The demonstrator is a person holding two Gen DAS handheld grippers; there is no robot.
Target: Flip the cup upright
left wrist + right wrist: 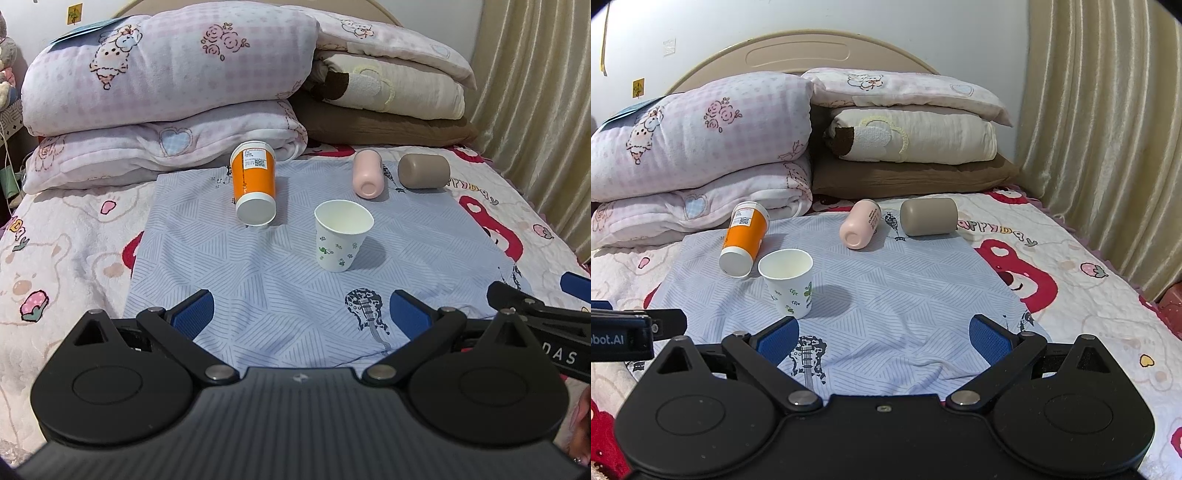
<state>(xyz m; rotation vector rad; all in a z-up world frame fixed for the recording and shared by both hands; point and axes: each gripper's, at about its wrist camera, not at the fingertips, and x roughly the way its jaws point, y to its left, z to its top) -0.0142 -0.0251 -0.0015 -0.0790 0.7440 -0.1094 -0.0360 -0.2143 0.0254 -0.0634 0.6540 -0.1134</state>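
Cups on the grey-blue patterned cloth [258, 266]: white paper cup with green leaf print [341, 236] stands upright mid-cloth, mouth up. Three lie on their sides further back: orange paper cup with white base and label [254, 184] at left, base toward the cameras; small pink plastic cup [366, 174]; taupe plastic cup [424, 171] just beside the pink one, apart from it. So three flips likely remain.

Risks, as judgement: bed surface is soft and the cloth wrinkled, so a cup set down upright may tip. Orange cup lies close to the upright white cup in the right wrist view; reaching for it carelessly could knock the white one over. Round cups may roll when nudged. Squeezing the paper cup hard would dent it.

Fingers: left gripper [301, 314] spread wide, blue pads [195, 312] well apart, holding nothing, touching nothing, hovering near the cloth's front edge. Right gripper [884, 338] likewise wide apart, empty, well short of every cup.
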